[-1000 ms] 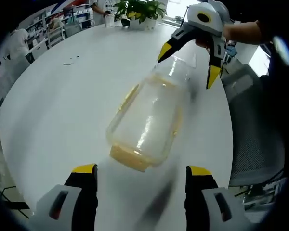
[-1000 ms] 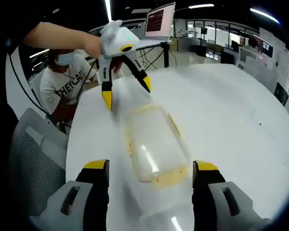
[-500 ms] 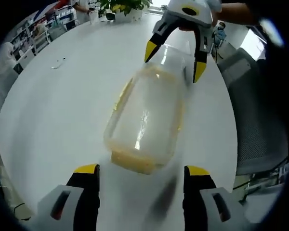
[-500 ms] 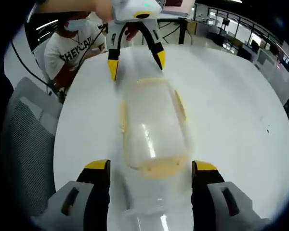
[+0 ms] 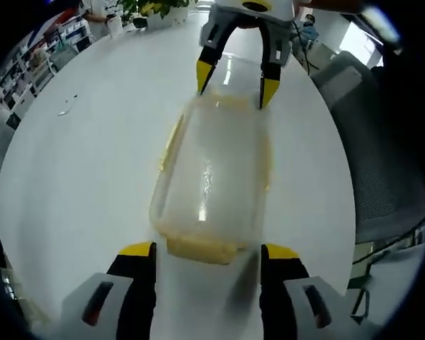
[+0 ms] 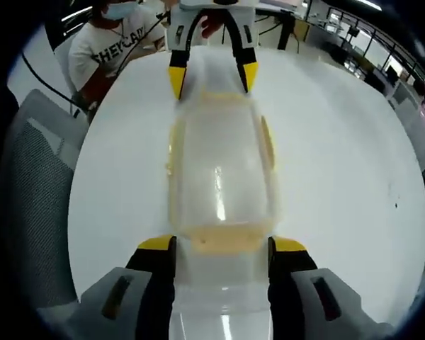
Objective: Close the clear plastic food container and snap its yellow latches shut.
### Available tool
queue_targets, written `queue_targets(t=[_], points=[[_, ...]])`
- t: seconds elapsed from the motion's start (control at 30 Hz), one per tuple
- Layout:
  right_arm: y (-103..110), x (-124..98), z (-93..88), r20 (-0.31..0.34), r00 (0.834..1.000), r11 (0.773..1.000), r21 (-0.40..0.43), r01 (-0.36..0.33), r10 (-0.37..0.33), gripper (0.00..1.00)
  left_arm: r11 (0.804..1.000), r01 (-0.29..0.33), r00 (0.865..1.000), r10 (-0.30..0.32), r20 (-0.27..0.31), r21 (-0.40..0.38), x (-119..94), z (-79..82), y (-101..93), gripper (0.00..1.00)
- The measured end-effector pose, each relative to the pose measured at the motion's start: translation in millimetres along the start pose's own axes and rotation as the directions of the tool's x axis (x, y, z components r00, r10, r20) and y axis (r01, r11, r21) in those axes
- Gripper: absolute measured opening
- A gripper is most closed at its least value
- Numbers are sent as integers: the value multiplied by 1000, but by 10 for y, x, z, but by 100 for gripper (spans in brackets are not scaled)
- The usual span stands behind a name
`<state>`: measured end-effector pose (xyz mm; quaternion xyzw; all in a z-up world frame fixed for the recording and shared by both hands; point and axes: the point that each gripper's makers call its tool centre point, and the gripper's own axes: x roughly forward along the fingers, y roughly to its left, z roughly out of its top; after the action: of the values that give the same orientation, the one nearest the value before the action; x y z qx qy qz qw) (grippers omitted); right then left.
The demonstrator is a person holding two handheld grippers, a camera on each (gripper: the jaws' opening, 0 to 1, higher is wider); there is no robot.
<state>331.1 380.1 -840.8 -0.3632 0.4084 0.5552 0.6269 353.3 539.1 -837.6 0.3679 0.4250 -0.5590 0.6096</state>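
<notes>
A clear plastic food container (image 5: 212, 177) lies lengthwise on the round white table (image 5: 78, 184), its lid on. It has a yellow latch at each end and along each side. My left gripper (image 5: 209, 256) is open, its jaws flanking the near end latch (image 5: 202, 248). At the far end, my right gripper (image 5: 235, 79) is open, a fingertip beside each corner. In the right gripper view the same container (image 6: 219, 177) runs away from me. My right gripper (image 6: 223, 248) straddles its near latch (image 6: 223, 243), and my left gripper (image 6: 212, 78) straddles the far end.
A grey mesh chair (image 6: 32, 205) stands at the table's edge, and a seated person in a white T-shirt (image 6: 117, 42) is beyond it. Potted plants (image 5: 152, 8) stand at the far rim. A small object (image 5: 66, 106) lies on the table.
Both grippers have closed in on the container's two ends and lined up along its length. Each pair of jaws now stands a little narrower.
</notes>
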Motion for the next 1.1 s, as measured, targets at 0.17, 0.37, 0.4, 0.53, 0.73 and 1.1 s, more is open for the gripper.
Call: queue_targets(t=[0.17, 0.37, 0.4, 0.53, 0.73, 1.1], points=[[-21, 30, -81, -51, 999, 999, -35, 7, -9, 38, 1000, 10, 1000, -10, -5, 8, 16, 11, -11, 52], [-21, 45, -101, -77, 997, 1000, -16, -9, 8, 38, 1000, 25, 1000, -25, -7, -8, 24, 13, -2, 43], [-25, 52, -102, -81, 997, 1000, -10, -11, 10, 38, 1000, 27, 1000, -27, -6, -11, 25, 14, 9, 42], [-8, 61, -91, -108, 994, 999, -49, -15, 10, 37, 998, 67, 998, -67, -12, -4, 31, 0, -45, 39], [-21, 72, -87, -134, 991, 996, -80, -33, 22, 37, 996, 82, 995, -80, -61, 29, 45, -8, -45, 34], [-23, 85, -83, -192, 981, 996, -80, -32, 17, 37, 988, 60, 988, -38, -151, 140, 81, -83, -76, 34]])
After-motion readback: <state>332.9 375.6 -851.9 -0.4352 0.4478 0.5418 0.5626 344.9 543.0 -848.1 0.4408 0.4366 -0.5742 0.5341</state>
